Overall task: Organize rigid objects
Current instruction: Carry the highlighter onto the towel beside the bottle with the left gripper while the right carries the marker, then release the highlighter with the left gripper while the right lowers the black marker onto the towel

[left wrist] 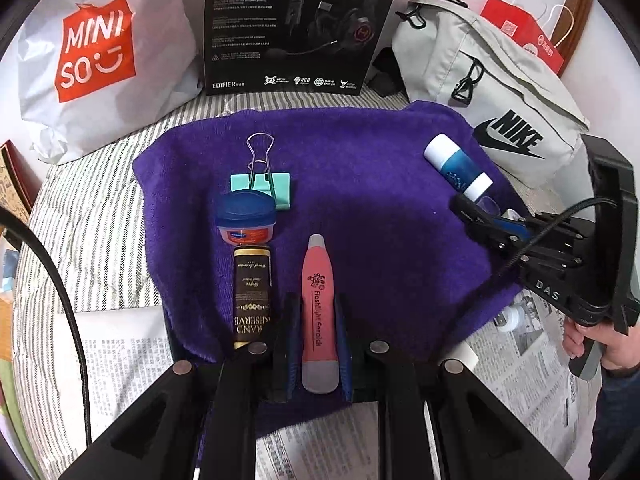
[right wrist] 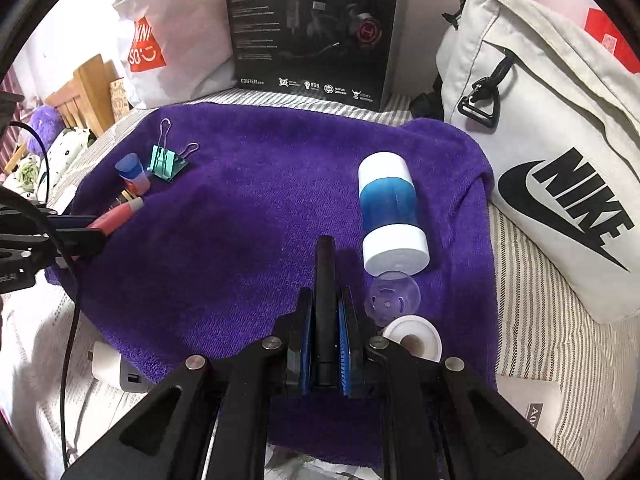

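Bright, even indoor light; soft shadows, sharp centre, heavy fisheye edge warping.

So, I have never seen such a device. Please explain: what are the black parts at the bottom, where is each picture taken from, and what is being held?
These are two handheld grippers, each with a camera looking along its jaws. In the left wrist view, the left gripper is shut on a pink pen-shaped flashlight earpick. In the right wrist view, the right gripper is shut on a slim black stick. Both work over a purple towel. On it lie a mint-green binder clip, a small blue-lidded jar, a black and gold tube and a blue and white bottle.
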Tool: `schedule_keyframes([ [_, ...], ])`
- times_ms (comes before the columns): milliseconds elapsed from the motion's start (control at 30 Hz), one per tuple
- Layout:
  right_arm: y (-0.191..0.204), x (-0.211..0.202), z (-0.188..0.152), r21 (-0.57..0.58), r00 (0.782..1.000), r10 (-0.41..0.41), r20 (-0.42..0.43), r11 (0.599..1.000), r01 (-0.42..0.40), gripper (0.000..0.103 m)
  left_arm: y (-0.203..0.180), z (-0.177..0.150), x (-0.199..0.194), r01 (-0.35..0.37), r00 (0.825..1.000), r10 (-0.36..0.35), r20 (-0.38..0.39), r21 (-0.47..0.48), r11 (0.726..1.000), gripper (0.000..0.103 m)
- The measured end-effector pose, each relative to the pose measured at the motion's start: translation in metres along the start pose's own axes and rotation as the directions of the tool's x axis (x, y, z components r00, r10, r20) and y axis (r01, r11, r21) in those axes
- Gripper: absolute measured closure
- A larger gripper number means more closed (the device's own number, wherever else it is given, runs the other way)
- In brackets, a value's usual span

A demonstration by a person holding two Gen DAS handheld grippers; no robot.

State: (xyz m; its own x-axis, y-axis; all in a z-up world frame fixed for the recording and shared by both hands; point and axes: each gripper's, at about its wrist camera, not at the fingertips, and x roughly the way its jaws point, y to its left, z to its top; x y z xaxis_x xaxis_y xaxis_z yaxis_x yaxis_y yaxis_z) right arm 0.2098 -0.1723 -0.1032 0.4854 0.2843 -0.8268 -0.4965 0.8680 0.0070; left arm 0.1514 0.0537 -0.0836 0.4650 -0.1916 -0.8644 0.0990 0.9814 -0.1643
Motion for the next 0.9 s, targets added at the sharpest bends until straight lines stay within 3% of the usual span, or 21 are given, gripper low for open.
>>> schedule_keyframes([
  [767, 0.001, 0.003, 0.001, -0.023, 1.000, 0.015, 0.019, 1.000, -0.015, 0.092, -0.007, 0.012, 0.023, -0.069, 0.997, 0.070, -0.017, 0.024, 0.997, 0.086],
  [900, 0.000, 0.002, 0.000, -0.024, 0.999, 0.030, 0.019, 0.999, -0.029, 0.092, -0.010, 0.009, 0.021, -0.056, 0.998, 0.057, -0.028, 0.037, 0.998, 0.078],
])
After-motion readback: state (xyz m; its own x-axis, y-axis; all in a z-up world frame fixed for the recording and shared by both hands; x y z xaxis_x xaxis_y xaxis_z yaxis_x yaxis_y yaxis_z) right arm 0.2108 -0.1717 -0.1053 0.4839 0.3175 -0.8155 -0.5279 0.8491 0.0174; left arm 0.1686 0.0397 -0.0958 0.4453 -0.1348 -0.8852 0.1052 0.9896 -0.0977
